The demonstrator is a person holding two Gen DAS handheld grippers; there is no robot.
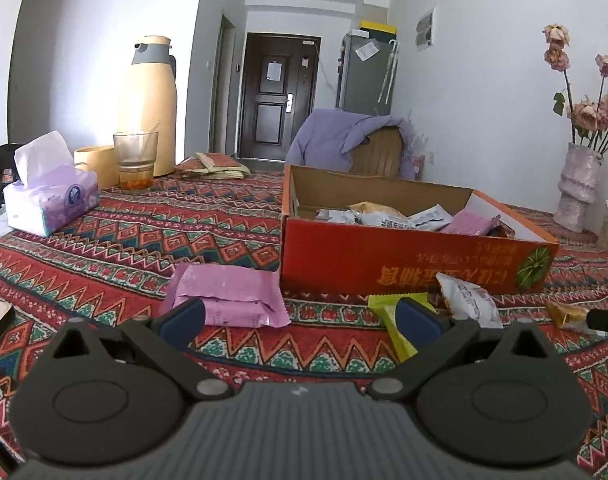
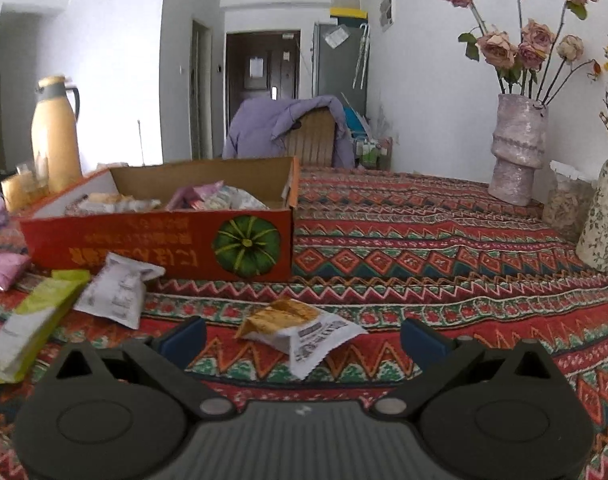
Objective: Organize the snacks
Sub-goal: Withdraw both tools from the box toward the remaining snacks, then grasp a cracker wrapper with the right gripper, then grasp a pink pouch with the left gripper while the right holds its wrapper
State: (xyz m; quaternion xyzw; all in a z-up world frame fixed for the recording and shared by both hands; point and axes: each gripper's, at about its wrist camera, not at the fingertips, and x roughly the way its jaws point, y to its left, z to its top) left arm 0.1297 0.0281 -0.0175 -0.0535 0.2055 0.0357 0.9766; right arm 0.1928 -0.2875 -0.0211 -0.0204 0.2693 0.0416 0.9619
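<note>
A red cardboard box (image 1: 384,256) (image 2: 155,240) holds several snack packets. On the patterned cloth in front of it lie a pink packet (image 1: 231,294), a yellow-green packet (image 1: 400,320) (image 2: 35,320), a white packet (image 1: 470,296) (image 2: 115,292) and an orange-and-white packet (image 2: 299,330) (image 1: 566,314). My left gripper (image 1: 299,320) is open and empty, low over the cloth, with the pink packet by its left finger and the green packet behind its right finger. My right gripper (image 2: 304,338) is open, its fingers either side of the orange-and-white packet, not touching it.
A tissue box (image 1: 49,204), a glass (image 1: 135,160), a yellow thermos (image 1: 149,104) and a yellow tub (image 1: 95,164) stand at the left. Vases with dried roses (image 2: 516,148) stand at the right. A chair draped in purple cloth (image 1: 356,140) is behind the table.
</note>
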